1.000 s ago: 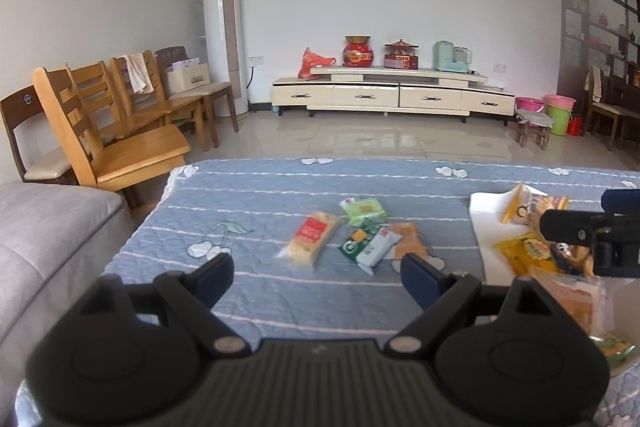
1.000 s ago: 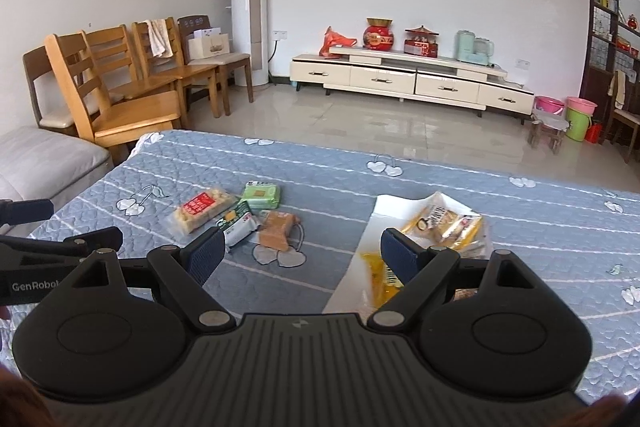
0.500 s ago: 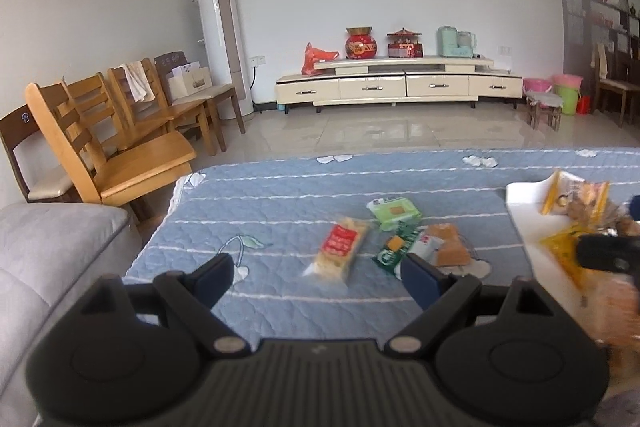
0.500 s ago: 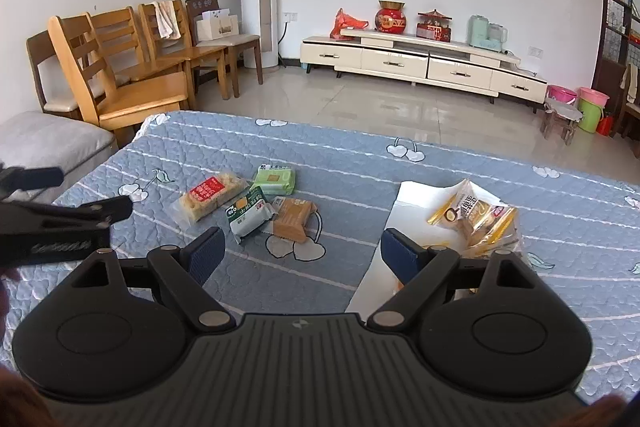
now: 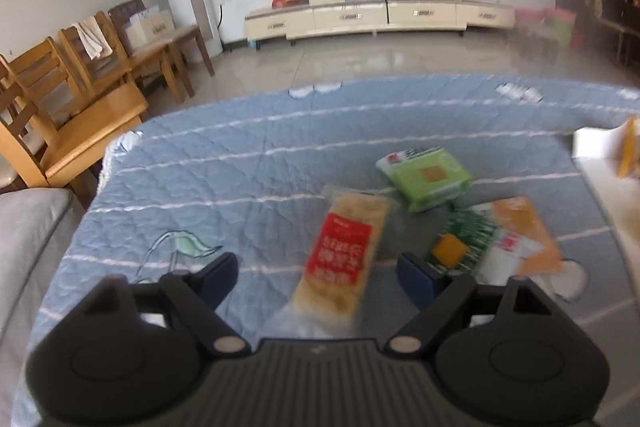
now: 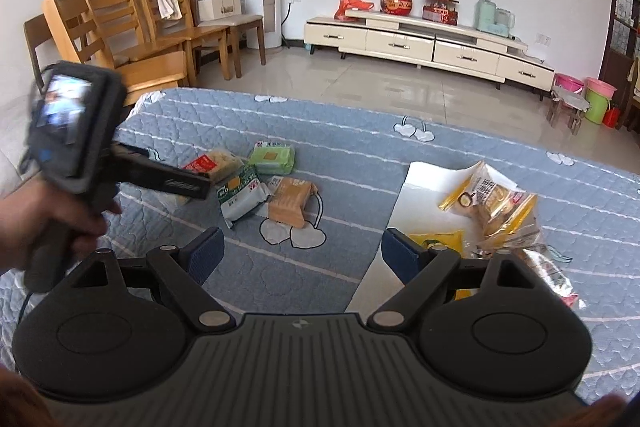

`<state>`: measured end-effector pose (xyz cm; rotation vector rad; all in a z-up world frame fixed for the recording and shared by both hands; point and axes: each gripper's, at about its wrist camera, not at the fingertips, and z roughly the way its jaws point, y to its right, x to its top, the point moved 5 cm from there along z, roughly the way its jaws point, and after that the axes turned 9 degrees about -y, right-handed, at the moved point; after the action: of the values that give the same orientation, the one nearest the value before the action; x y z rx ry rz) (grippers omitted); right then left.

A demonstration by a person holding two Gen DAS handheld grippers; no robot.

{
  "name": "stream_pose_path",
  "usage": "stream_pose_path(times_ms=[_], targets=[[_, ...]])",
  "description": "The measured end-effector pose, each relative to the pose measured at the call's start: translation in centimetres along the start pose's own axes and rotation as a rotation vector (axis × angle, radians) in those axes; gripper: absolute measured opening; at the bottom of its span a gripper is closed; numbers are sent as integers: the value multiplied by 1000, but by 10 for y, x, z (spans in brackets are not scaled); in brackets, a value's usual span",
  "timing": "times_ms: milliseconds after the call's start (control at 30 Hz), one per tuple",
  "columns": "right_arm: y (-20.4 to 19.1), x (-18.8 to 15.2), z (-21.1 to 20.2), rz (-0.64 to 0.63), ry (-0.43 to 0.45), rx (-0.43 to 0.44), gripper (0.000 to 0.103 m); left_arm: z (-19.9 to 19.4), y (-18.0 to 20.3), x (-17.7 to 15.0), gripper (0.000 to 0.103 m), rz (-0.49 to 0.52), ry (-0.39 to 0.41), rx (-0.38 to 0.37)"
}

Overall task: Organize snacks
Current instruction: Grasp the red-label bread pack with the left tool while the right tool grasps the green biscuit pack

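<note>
Left wrist view shows my left gripper (image 5: 316,277) with its jaws apart, the red-labelled cracker pack (image 5: 340,259) lying between them on the blue quilt (image 5: 224,163). My right gripper (image 6: 302,253) hangs spread wide and empty beside the white tray (image 6: 424,175) of snacks (image 6: 492,199).

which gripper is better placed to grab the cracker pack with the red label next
Left. The left gripper is open with the red-label cracker pack lying right between its fingers. The right gripper hangs open farther back, between the loose snacks and the white tray.
</note>
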<state>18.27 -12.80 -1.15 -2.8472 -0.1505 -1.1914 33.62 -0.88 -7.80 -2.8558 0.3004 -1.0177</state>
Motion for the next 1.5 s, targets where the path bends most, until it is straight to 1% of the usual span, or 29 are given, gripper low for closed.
stream_pose_path(times_ms=[33,67,100,133,167,300,400,533,600,633,700,733,767,800,833,867,900,967,1033,1100,1233,1367,1500], targets=[[-1,0,4,-2,-6,2,103,7,0,2,74,1,-8,1],[-2,1,8,-6,-11,5,103,12,0,3,63,5,-13,-3],[-4,2,12,-13,-13,9,103,16,0,3,56,6,-18,-18],[-6,3,17,-24,-14,14,103,19,-1,2,39,4,-26,-24],[-8,5,22,-35,-16,17,103,19,-3,2,34,-3,-23,-32],[-24,17,43,-114,-17,56,103,9,-15,-12,34,-33,-3,-30],[-41,28,64,-235,-23,93,103,-8,-29,-24,34,-58,9,-10],[-60,41,99,-347,-58,132,103,-32,-40,-39,34,-80,46,-22],[-67,46,117,-405,-75,108,103,-42,-44,-45,34,-79,63,-9],[-70,48,125,-434,-80,86,103,-48,-46,-50,34,-90,68,-6],[-76,51,139,-467,-100,70,103,-53,-52,-54,34,-122,69,-15],[-78,52,147,-480,-115,63,101,-56,-53,-56,34,-136,71,-18],[-80,51,154,-492,-132,46,93,-60,-54,-58,34,-148,76,-19],[-81,51,162,-504,-151,29,79,-62,-55,-59,34,-155,78,-16],[-81,50,168,-510,-167,18,78,-65,-55,-60,34,-161,82,-10],[-83,49,168,-517,-152,4,69,-66,-56,-61,34,-167,83,-6],[-84,49,167,-515,-146,0,65,-68,-56,-62,34,-176,82,-6],[-85,49,160,-494,-134,11,63,-72,-55,-64,34,-189,83,-1],[-84,46,149,-476,-106,0,63,-77,-54,-65,34,-205,86,-1],[-86,42,134,-444,-98,25,63,-84,-54,-69,34,-225,91,-20],[-90,31,96,-383,-66,65,63,-104,-48,-75,34,-238,113,5],[-92,21,60,-305,-44,94,63,-127,-40,-81,34,-221,139,28],[-90,8,21,-236,-19,111,63,-149,-38,-89,34,-257,154,22]])
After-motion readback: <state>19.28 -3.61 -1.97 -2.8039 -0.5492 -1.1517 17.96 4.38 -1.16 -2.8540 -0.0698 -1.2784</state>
